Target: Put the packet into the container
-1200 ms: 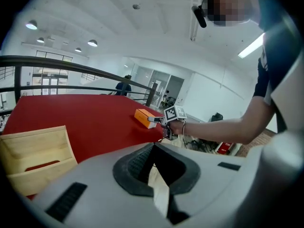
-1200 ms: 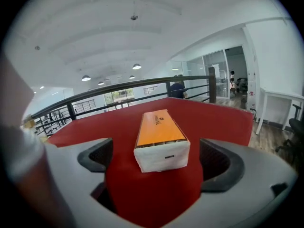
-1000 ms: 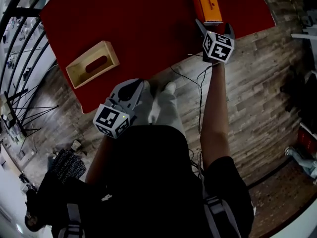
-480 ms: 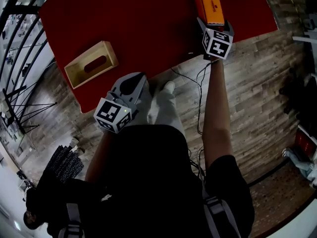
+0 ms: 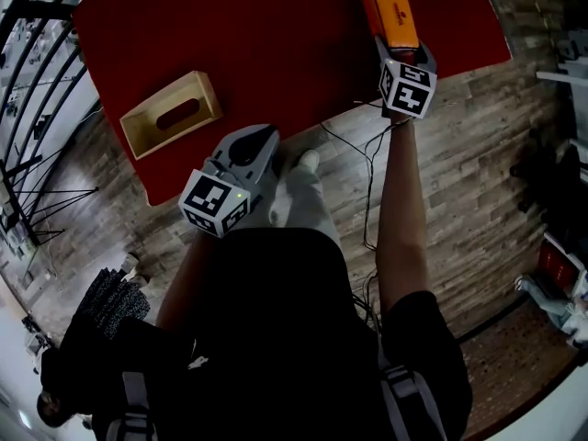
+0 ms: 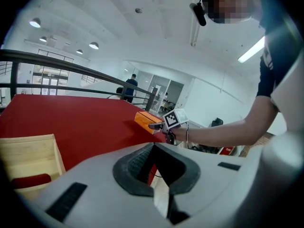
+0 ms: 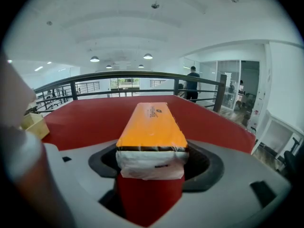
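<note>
An orange packet [image 5: 390, 12] lies on the red table [image 5: 276, 44] at its far right. My right gripper [image 5: 402, 51] sits over the packet's near white end [image 7: 151, 163]. Its jaws have just been closing, and they now lie against the packet's sides. The wooden container [image 5: 172, 115], with a slot in its top, stands on the table's left part, well apart from the packet. My left gripper [image 5: 257, 141] hovers at the table's near edge, right of the container, with its jaws together and nothing between them. The left gripper view shows the container [image 6: 28, 165] at its lower left.
A black cable [image 5: 367, 154] trails over the wooden floor under my right arm. A dark railing [image 5: 37, 81] runs past the table's left side. The person's legs and feet [image 5: 299, 191] stand between the two grippers below the table's edge.
My right gripper has slid forward onto the packet's near end, and its jaws have narrowed around it. My left gripper has drifted slightly toward the table.
</note>
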Demonstrator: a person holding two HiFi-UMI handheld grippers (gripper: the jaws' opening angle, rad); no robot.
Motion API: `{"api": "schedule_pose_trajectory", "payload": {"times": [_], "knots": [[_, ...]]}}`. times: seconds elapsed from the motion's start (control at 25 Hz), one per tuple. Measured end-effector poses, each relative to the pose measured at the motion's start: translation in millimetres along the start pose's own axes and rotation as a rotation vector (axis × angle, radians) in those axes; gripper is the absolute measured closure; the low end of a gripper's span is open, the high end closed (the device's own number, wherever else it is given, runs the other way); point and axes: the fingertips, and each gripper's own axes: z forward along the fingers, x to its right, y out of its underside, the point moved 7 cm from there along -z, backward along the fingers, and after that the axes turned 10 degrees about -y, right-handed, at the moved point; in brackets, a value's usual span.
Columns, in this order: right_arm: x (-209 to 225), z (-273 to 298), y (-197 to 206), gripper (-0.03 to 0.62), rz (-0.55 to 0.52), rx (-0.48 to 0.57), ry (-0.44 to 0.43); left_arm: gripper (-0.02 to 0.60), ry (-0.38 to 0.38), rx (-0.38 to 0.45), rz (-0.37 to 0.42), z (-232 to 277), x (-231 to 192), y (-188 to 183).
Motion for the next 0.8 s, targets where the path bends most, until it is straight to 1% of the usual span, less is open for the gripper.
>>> {"api": "schedule_pose_trajectory", "payload": {"times": [0.16,0.32,0.48,0.64,0.8], "knots": [[-24,-3,-15,0.223,-0.055,-0.002,-0.058,0.575,-0.007,0.025,-0.009,-9,-5,-4],[-68,-1,-32,0.223,-0.116,0.019,-0.17,0.575,-0.041,0.052,-0.037,-24,-12,-2],[-141,4,-54,0.223,-0.226,0.049,-0.342,0.575,-0.076,0.088,-0.056,-45,-32,-3],[-211,7,-67,0.223,-0.355,0.053,-0.524,0.575,-0.127,0.115,-0.086,-62,-45,-1],[-275,9,-75,0.223,-0.437,0.069,-0.674,0.575,-0.187,0.133,-0.115,-85,-59,7]]}}
